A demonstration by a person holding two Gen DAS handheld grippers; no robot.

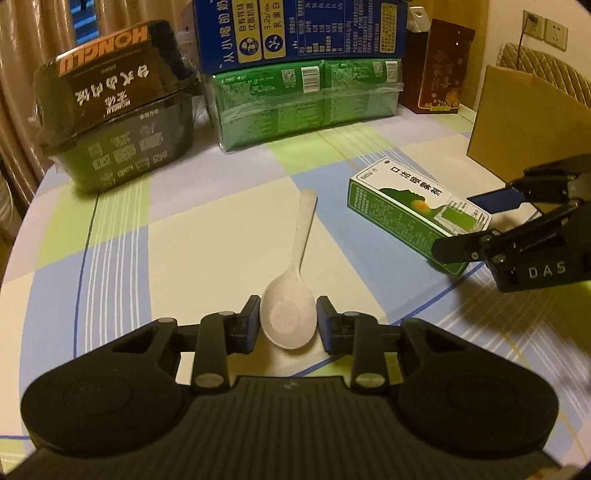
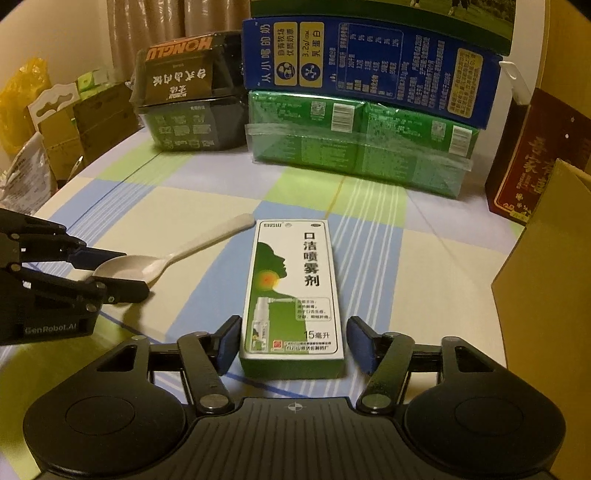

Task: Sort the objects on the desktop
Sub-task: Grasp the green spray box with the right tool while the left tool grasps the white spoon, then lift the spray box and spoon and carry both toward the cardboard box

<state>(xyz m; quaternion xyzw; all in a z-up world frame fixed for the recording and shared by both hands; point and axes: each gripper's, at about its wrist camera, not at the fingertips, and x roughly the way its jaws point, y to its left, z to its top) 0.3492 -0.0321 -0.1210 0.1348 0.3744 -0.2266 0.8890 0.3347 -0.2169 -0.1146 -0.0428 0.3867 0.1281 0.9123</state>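
A white plastic spoon (image 1: 301, 240) lies on the checked tablecloth, handle pointing away. My left gripper (image 1: 286, 314) has its blue pads pressed on both sides of the spoon's bowl. From the right wrist view the spoon (image 2: 195, 251) sits left of the box, with the left gripper (image 2: 129, 271) clamped around its bowl. A green-and-white spray box (image 2: 291, 266) lies flat in front of my right gripper (image 2: 293, 332), whose pads flank the box's near end with small gaps, open. In the left wrist view the box (image 1: 399, 206) and right gripper (image 1: 458, 225) are at the right.
Along the table's back stand a black food tub (image 1: 122, 110), a green shrink-wrapped pack (image 1: 306, 99) with a blue milk carton (image 1: 299, 29) on top, and a dark red box (image 1: 443, 70). A cardboard box (image 1: 524, 122) stands at the right. Clutter lies beyond the left edge (image 2: 55, 122).
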